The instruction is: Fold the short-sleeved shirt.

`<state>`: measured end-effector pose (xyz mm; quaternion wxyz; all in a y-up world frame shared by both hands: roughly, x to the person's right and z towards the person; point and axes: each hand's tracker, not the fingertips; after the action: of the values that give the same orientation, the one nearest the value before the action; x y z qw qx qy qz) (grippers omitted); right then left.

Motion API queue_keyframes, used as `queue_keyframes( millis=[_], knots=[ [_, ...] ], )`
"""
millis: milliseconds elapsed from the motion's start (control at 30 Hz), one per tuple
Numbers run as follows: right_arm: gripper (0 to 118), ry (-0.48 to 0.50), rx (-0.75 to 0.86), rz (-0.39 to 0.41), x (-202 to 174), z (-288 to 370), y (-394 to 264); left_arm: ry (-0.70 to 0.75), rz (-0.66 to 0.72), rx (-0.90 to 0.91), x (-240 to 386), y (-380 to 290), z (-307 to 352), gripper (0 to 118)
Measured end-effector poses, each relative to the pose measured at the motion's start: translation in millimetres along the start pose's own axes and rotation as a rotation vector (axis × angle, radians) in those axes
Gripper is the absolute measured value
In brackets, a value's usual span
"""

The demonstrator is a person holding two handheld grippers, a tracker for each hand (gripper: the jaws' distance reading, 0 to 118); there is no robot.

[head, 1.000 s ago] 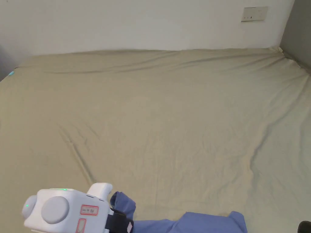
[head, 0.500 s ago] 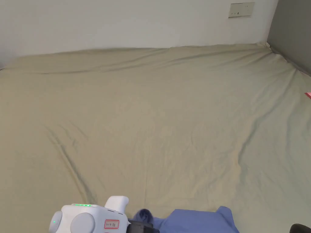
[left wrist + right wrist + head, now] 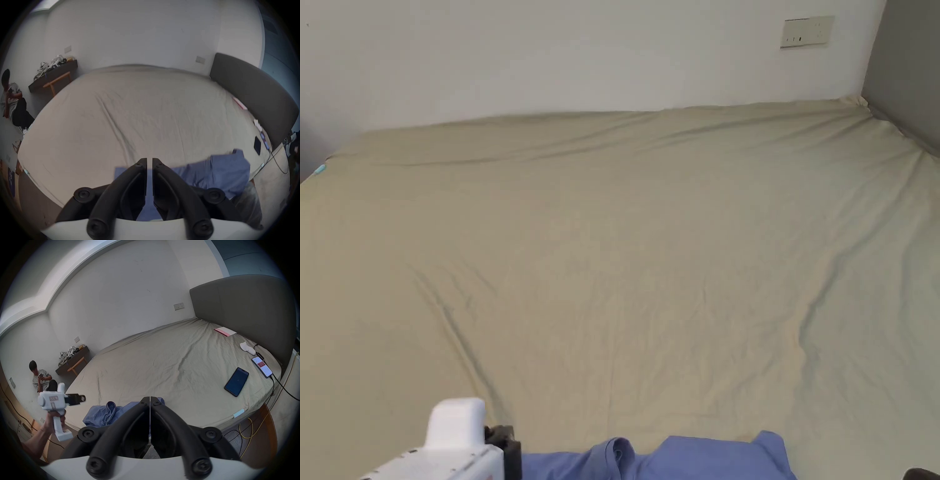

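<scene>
A blue short-sleeved shirt [image 3: 700, 459] lies crumpled at the near edge of the beige bed [image 3: 644, 250]; it also shows in the left gripper view [image 3: 219, 172] and the right gripper view [image 3: 100, 415]. My left gripper [image 3: 503, 440] hovers just left of the shirt with nothing in it. Its jaws [image 3: 149, 162] stand together with only a thin slit between them. From the right gripper view the left gripper [image 3: 82, 398] is held in a hand, apart from the cloth. My right gripper [image 3: 150, 400] is shut and empty, above the shirt's near right part.
Two phones [image 3: 236, 382] [image 3: 261, 369] with cables lie near the bed's right side, beside a white object [image 3: 247, 348] and a pink-white booklet [image 3: 224, 331]. A grey headboard [image 3: 243, 313] bounds that side. A person [image 3: 41, 378] sits on the floor at the far left.
The left gripper held a raised fold of the blue shirt; that fold now lies on the bed and the gripper has dropped away to the lower left, empty.
</scene>
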<state>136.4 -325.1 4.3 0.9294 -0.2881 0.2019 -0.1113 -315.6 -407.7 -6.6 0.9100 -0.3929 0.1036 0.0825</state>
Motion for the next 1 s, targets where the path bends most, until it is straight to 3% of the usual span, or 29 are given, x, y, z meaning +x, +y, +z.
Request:
queue_keyframes(
  millis=[367,433,600,733,900,1000],
  knots=[
    [2,-0.032,0.001,-0.015,11.7,19.8,-7.6,-0.142,-0.182,-0.106,121.4,-72.4,-68.8,7],
    [2,-0.046,0.005,-0.028,15.8,23.2,-7.7,-0.040,-0.252,-0.027,132.3,-79.0,-62.1,7],
    [2,-0.050,0.015,-0.045,19.5,27.3,-7.4,-0.039,-0.278,-0.022,129.9,-77.8,-53.0,7],
    [2,-0.051,0.015,-0.030,17.7,27.4,-7.3,-0.117,-0.293,0.105,133.6,-59.9,-17.6,7],
    [2,-0.041,0.023,-0.014,13.1,29.6,-2.9,-0.239,-0.155,0.206,93.8,-7.3,37.8,8],
    [2,-0.014,0.041,-0.004,7.2,32.2,5.5,-0.213,-0.010,0.269,45.4,26.2,67.3,27]
  ],
)
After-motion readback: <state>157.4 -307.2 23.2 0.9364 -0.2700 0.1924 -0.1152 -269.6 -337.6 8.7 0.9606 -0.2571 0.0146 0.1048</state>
